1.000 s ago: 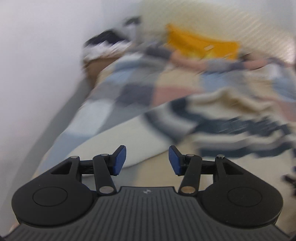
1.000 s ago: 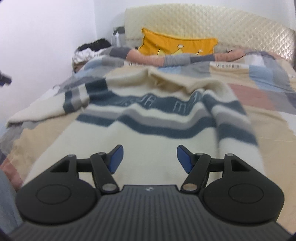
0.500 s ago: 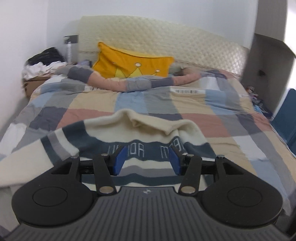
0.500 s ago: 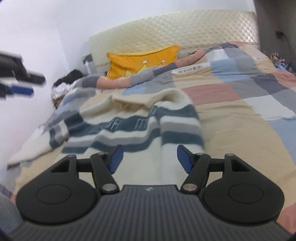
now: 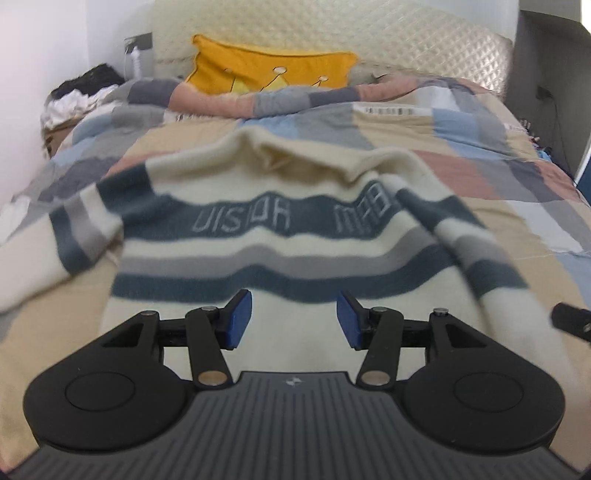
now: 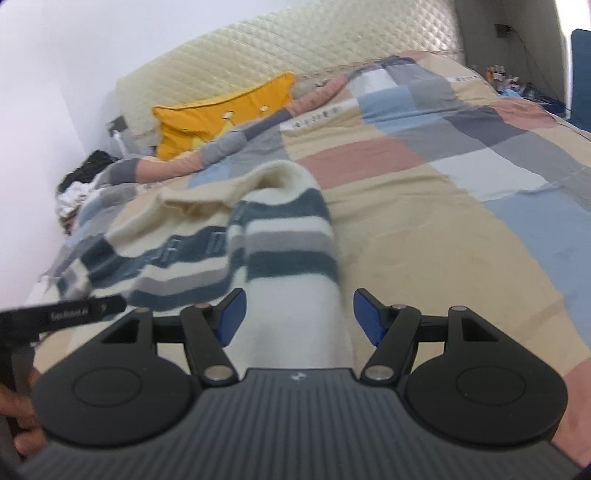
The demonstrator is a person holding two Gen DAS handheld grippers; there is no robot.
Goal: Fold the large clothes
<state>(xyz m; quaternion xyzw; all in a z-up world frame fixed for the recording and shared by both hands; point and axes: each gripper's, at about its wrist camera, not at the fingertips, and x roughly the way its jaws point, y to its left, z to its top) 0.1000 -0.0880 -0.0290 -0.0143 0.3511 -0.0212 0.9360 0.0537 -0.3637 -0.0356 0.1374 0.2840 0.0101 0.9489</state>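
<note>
Above the sweater's lower body: the left tongs (image 5: 294,319) are held with the blue pads (image 5: 238,319) apart and nothing gripped between them; cream knit is seen through the gap.
Over the sweater's right sleeve: the right tongs (image 6: 298,317) are spread to either side of the cream sleeve, the pads (image 6: 232,316) standing clear of the cloth, so no grip is made.
Sweater: a cream knit sweater (image 5: 280,236) with dark blue and grey bands is laid front up on the bed, its collar turned toward the headboard and its hem toward the tongs.
Lettering: a dark blue band across the sweater's chest is marked with pale letters, blurred in part.
Sleeves: one sleeve is spread out to the left of the sweater's body, the other is run down along its right side (image 6: 295,258).
Bedspread: under the sweater a patchwork cover (image 5: 480,155) of tan, blue, grey and pink squares is spread.
Cushion: beyond the sweater's collar a yellow cushion (image 5: 266,70) with a crown pattern is propped against the quilted cream headboard (image 5: 406,33).
Clothes pile: to the left of the cushion, by the white wall, a heap of dark and white clothes (image 5: 81,92) is seen.
Other gripper: at the left edge of the right wrist view, beside the sweater, the black body of the left device and part of a hand (image 6: 18,417) are shown.
</note>
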